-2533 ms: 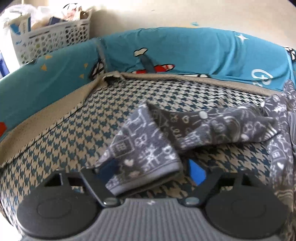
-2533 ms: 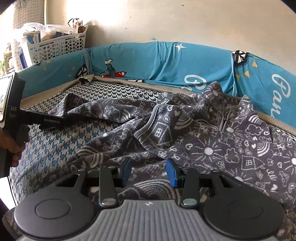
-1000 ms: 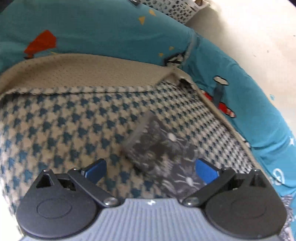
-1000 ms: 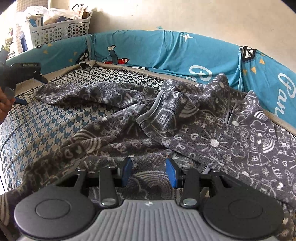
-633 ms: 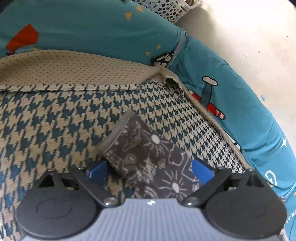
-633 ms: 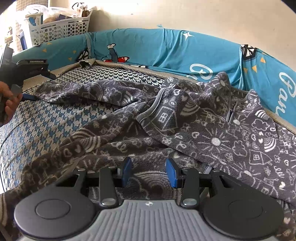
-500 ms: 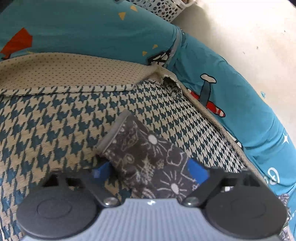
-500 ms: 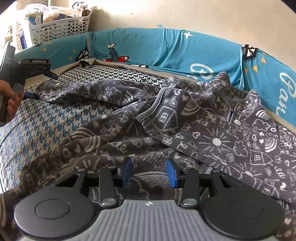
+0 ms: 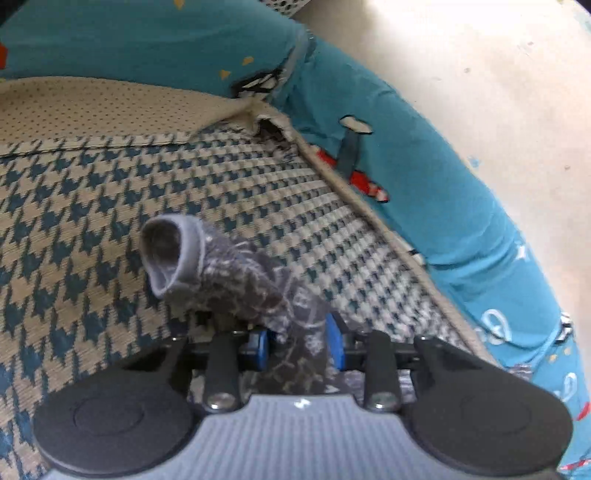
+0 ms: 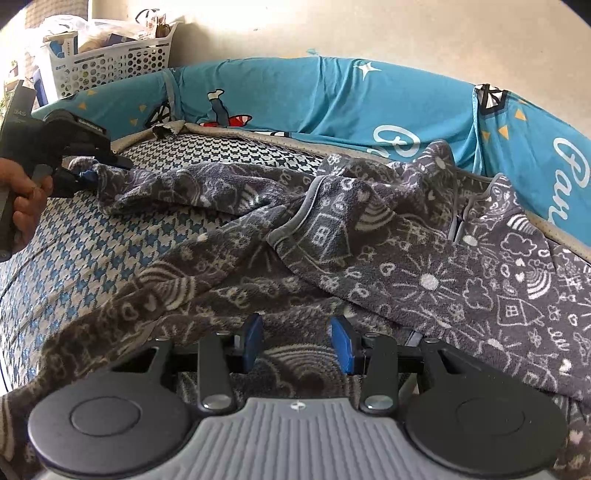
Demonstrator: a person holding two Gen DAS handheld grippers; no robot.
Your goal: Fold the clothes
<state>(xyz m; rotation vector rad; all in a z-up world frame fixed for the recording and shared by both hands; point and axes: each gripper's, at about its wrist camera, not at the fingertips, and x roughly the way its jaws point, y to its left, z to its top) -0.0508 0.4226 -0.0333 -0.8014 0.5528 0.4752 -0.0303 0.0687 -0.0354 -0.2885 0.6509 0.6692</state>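
Observation:
A grey fleece garment with white doodle print lies spread over the houndstooth mattress. One sleeve stretches to the far left, where a hand holds my left gripper at its end. In the left wrist view my left gripper is shut on that sleeve just behind the cuff. The cuff stands open and lifted off the mattress. My right gripper is at the garment's near edge, with bunched fabric filling the gap between its blue pads.
A blue padded bumper with cartoon prints runs around the mattress on the far and right sides. A white perforated basket full of things stands behind the far left corner, against a pale wall.
The left jaws have closed on the sleeve, and the cuff has bunched up and risen off the mattress. The right gripper and the rest of the garment have kept still.

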